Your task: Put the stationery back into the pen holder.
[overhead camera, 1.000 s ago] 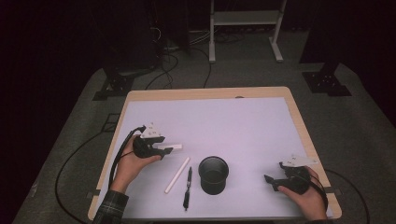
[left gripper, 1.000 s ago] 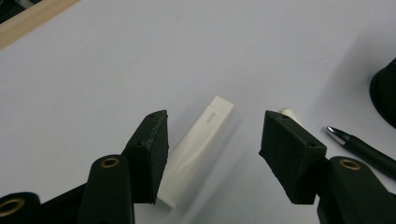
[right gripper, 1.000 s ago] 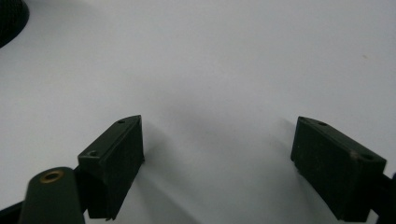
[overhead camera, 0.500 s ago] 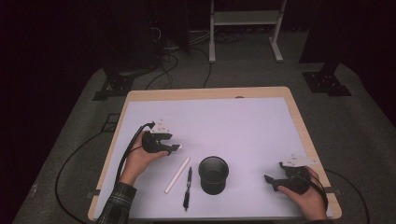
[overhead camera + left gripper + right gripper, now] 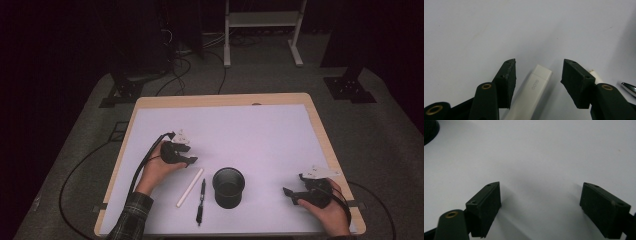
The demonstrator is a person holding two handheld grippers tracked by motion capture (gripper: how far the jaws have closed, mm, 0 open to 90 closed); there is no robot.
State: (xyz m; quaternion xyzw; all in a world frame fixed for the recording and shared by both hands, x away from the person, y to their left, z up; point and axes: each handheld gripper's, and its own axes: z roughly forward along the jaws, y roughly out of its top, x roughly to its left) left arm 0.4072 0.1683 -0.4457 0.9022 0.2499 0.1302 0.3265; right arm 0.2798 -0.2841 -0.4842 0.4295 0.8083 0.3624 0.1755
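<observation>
High view framing places the left hand-held gripper at the near left of the counter, poised over the far end of a white marker that lies slanted on the pale surface. In the left gripper view the marker is seen between the two black jaws, which stand apart on either side of it; they have just been closing a little, yet a gap is left on each side and the pads are not pressed on it. The step in hand is judged to be the approach for picking up the marker. For the next move, the jaws would need to be lowered slightly around the white barrel and then brought together squarely across it, so that it is not rolled aside. Small grey lettering is printed on the marker's cap; it seems to read "GLOO", though this cannot be made out with certainty. Just right of the marker a black pen lies, then a black cup stands upright. At the near right, the right hand-held gripper rests with its jaws wide apart and nothing between them.
</observation>
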